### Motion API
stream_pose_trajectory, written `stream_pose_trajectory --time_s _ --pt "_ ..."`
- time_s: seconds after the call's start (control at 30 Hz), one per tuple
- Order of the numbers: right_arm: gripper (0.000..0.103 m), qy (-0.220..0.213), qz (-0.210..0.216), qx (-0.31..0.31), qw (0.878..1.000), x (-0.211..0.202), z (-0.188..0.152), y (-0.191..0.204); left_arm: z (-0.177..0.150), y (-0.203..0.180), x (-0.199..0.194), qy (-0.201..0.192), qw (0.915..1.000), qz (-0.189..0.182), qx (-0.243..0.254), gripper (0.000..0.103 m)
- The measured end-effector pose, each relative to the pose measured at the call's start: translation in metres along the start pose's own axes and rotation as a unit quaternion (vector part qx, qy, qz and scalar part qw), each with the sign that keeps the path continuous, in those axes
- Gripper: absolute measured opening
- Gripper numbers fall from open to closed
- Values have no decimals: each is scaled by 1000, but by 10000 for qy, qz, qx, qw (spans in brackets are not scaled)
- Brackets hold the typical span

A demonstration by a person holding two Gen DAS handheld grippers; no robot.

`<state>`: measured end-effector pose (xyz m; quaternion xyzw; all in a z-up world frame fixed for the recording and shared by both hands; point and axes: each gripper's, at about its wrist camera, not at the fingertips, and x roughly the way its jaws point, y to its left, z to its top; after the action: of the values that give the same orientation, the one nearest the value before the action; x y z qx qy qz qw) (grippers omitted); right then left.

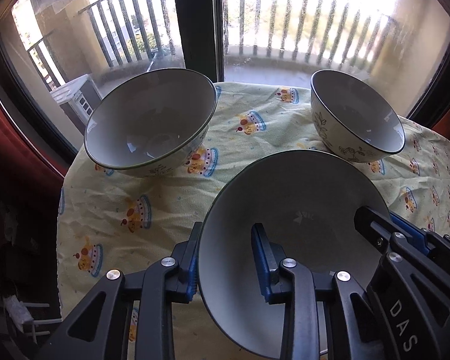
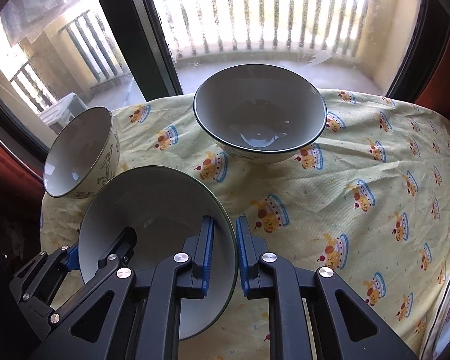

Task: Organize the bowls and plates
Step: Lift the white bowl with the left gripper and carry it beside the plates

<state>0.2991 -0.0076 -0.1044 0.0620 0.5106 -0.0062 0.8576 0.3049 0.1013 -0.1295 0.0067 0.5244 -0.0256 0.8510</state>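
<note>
Balcony window behind a desk (image 1: 165, 210) under cake-print cloth. Left claw (image 1: 225, 265) and right claw (image 2: 225, 259) each clamped on opposite rims of the near bowl (image 1: 291, 210), likely for a steady two-handed lift. Two more bowls (image 1: 150, 126) (image 1: 357, 114) sit beyond.

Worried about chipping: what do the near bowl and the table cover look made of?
Near bowl: likely glazed ceramic, with glossy highlights inside and a dark painted rim. Table cover: woven cotton-like fabric, matte, creased, printed with cartoon cakes.
</note>
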Motion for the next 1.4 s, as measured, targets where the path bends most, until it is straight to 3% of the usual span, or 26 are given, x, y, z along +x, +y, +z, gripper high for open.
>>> stream_pose_trajectory --time_s 0.63,1.4 --pt "18 -160 -166 253 9994 -54 -49 -57 -50 -55 -46 -28 9994 -140 315 31" --pt "18 153 -81 155 9997 -94 -124 -185 -130 -176 -76 175 9996 -16 228 31"
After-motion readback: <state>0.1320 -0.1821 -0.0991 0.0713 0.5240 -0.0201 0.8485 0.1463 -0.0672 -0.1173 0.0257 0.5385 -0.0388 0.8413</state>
